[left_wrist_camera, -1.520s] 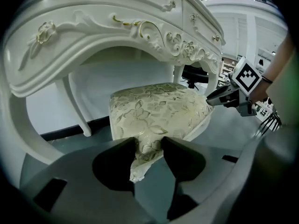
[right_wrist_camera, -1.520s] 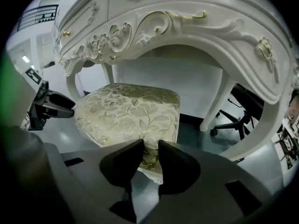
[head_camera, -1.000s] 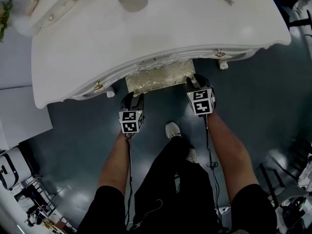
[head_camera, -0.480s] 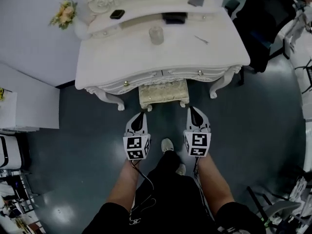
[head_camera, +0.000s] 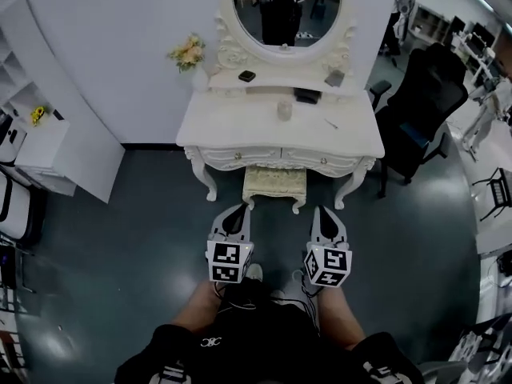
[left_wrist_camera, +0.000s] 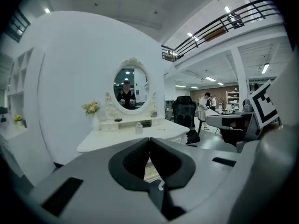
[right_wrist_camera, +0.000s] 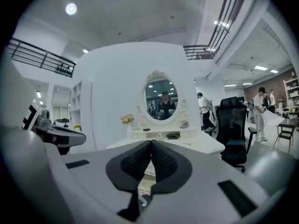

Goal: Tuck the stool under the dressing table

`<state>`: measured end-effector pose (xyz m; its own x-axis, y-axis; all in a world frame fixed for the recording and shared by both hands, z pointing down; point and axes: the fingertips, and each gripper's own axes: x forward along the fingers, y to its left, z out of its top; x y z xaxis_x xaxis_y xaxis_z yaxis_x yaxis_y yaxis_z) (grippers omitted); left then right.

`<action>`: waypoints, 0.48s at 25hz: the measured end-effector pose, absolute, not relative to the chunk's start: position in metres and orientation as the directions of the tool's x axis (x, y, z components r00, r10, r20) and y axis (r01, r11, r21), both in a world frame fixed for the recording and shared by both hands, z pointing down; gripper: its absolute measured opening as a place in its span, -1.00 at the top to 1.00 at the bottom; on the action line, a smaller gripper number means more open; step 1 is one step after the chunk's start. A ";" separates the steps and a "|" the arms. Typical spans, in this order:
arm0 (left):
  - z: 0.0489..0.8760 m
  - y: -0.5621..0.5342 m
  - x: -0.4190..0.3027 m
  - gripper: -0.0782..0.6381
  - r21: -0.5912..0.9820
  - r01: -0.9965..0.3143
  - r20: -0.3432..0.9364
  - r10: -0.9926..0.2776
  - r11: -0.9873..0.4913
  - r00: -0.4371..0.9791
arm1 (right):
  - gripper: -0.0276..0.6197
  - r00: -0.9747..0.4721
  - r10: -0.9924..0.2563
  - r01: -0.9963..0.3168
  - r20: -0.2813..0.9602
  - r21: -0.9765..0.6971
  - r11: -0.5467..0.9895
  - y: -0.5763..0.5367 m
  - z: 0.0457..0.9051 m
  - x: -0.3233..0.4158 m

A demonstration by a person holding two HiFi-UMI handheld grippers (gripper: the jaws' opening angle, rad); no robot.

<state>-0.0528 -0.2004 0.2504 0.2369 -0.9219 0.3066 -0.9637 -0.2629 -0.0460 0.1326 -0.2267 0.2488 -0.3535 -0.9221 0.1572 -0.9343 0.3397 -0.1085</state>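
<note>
The white dressing table [head_camera: 240, 126] with its oval mirror [head_camera: 286, 6] stands against the far wall. The cream-cushioned stool [head_camera: 275, 182] sits between the table's front legs, its back part under the tabletop and its front edge sticking out. My left gripper [head_camera: 238, 211] and right gripper [head_camera: 321, 213] hover side by side over the dark floor, well short of the stool and touching nothing. Both point at the table. In the left gripper view the pads of the left gripper [left_wrist_camera: 149, 142] meet with nothing between them. The right gripper [right_wrist_camera: 152, 143] is shut and empty too.
A black office chair [head_camera: 420, 94] stands right of the table, and white shelving [head_camera: 48, 142] stands at the left. Flowers [head_camera: 188, 52], a glass jar [head_camera: 284, 109] and small items lie on the tabletop. The person's legs [head_camera: 264, 326] are below the grippers. People stand far right [right_wrist_camera: 261, 111].
Both grippers have drawn back from the stool's front edge toward the person and risen. The head view has pulled up, so the whole table and mirror now show.
</note>
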 end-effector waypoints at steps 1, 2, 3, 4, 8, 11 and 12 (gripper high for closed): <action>0.238 -0.189 -0.048 0.73 -0.048 -0.960 0.304 -0.919 -0.277 0.250 | 0.88 -0.356 -0.922 -0.934 0.152 -0.099 0.344 -0.216 0.238 0.134; 0.227 -0.181 -0.043 0.73 -0.045 -0.955 0.299 -0.916 -0.294 0.267 | 0.88 -0.358 -0.922 -0.933 0.146 -0.089 0.348 -0.207 0.228 0.134; 0.217 -0.176 -0.038 0.73 -0.042 -0.950 0.289 -0.914 -0.310 0.286 | 0.88 -0.359 -0.923 -0.933 0.141 -0.080 0.350 -0.200 0.220 0.135; 0.209 -0.175 -0.034 0.73 -0.041 -0.945 0.274 -0.913 -0.325 0.302 | 0.88 -0.360 -0.923 -0.933 0.134 -0.076 0.352 -0.197 0.213 0.135; 0.196 -0.182 -0.032 0.73 -0.053 -0.938 0.241 -0.916 -0.341 0.320 | 0.88 -0.377 -0.921 -0.925 0.104 -0.099 0.367 -0.193 0.201 0.135; 0.187 -0.177 -0.048 0.73 -0.077 -0.937 0.234 -0.919 -0.342 0.316 | 0.88 -0.360 -0.929 -0.931 0.080 -0.091 0.353 -0.189 0.191 0.127; 0.183 -0.174 -0.053 0.73 -0.080 -0.935 0.232 -0.919 -0.344 0.319 | 0.88 -0.352 -0.933 -0.934 0.070 -0.088 0.346 -0.188 0.185 0.123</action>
<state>-0.0535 -0.1738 0.1830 0.3185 -0.9191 0.2320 -0.9354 -0.3444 -0.0799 0.1234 -0.1882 0.1853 -0.3525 -0.9332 0.0705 -0.9341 0.3462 -0.0878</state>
